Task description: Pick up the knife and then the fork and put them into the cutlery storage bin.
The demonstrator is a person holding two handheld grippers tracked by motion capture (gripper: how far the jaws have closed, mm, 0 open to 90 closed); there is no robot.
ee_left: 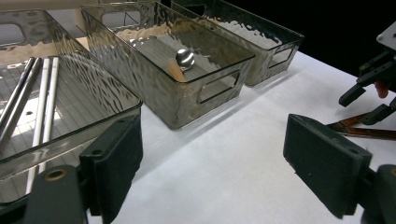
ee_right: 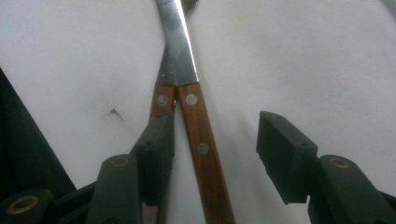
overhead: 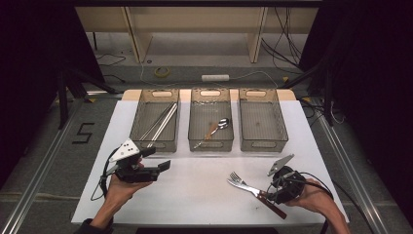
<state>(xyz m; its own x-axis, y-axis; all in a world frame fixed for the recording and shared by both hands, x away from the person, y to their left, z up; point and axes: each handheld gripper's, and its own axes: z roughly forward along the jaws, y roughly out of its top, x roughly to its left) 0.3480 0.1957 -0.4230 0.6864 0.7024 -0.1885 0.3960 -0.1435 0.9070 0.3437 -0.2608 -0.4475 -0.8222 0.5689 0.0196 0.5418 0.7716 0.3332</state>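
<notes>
Right tool (ee_right: 212, 149) of mine stands open at the near right of the bench (overhead: 195, 195), with the wooden handles of the fork (overhead: 239, 180) and the knife (ee_right: 180, 56) between its jaws; the pads do not press them. Both lie flat on the bench. Left tool (ee_left: 212, 163) is open and holds nothing, near the left tray (ee_left: 70, 121).

Room dim, black at both sides in the high view; light falls from overhead onto the white table (overhead: 204, 190), which reads bright but not clipped. Soft short shadows under the bins (overhead: 209, 124). Rippled glare on the bin walls in the left gripper view. Near jaws there are soft, slightly out of focus. Right gripper view sharp on the wooden handle (ee_right: 201, 144), faint shadow beside it.
</notes>
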